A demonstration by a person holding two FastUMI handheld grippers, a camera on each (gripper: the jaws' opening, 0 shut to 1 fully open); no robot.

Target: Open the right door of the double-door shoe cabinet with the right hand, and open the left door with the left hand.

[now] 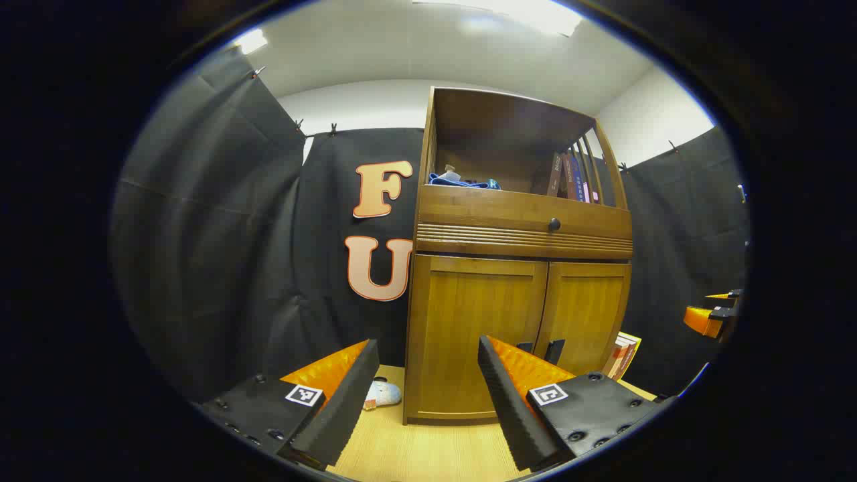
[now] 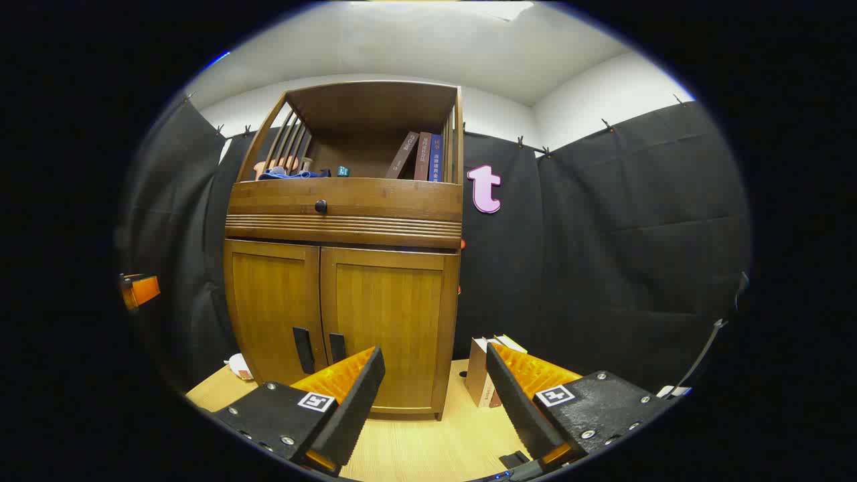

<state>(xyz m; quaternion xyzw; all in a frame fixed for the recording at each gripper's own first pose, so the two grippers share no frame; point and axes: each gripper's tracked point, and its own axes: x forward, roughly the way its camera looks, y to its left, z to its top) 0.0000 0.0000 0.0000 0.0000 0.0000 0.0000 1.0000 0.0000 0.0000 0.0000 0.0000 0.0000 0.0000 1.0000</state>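
Cabinet point(image 2: 341, 268) stands on the wooden floor point(image 2: 415, 448) against the black cloth, both doors shut. Left door point(image 2: 271, 304) and right door point(image 2: 385, 321) carry dark handles point(image 2: 303, 349) low at their meeting edges. Left gripper point(image 1: 425, 395) and right gripper point(image 2: 432, 402) hover apart from the cabinet, fingers spread, holding nothing. Books point(image 2: 420, 157) lean on its upper shelf.

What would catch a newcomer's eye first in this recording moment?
The tall brown wooden shoe cabinet stands centre against the black cloth wall, its two lower doors shut. Leaning books sit on its open top shelf. Both grippers hang open before it, the right gripper and the left gripper.
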